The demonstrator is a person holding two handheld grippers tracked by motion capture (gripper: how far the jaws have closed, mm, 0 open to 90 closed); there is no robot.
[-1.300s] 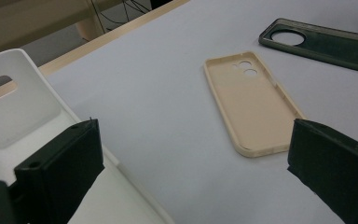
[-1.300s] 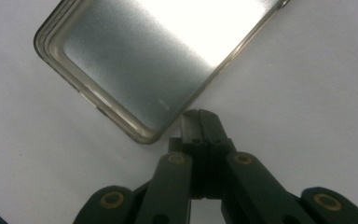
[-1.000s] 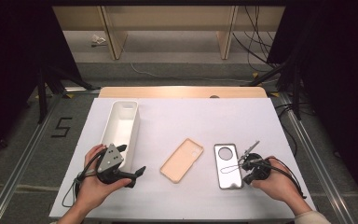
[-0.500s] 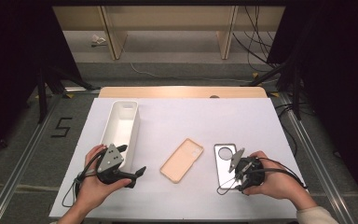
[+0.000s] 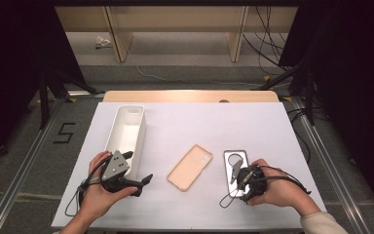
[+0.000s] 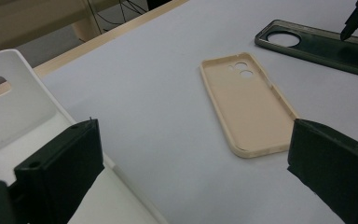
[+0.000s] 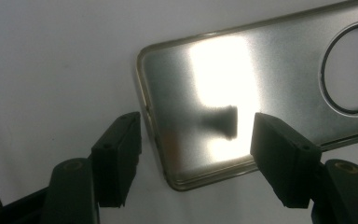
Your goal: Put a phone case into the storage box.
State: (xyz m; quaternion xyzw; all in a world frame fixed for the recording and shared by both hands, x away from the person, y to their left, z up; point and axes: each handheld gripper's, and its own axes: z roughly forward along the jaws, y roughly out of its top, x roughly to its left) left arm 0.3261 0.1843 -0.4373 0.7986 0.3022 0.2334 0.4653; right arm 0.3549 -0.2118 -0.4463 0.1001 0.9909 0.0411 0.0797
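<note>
Your right claw [image 5: 235,171] has slid left over the dark translucent phone case [image 5: 235,160] lying flat on the white surface [image 5: 272,131]; its jaws, having just been opening, stand wide astride the case's near corner, ready to grip. Your left claw [image 5: 141,168] waits open.

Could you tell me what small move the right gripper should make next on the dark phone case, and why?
Probably lower the right gripper and close on the near end of the dark phone case. Its jaws have just been opening and now stand open, one either side of that case's corner, pressing on nothing. The case lies flat on the table.
</note>
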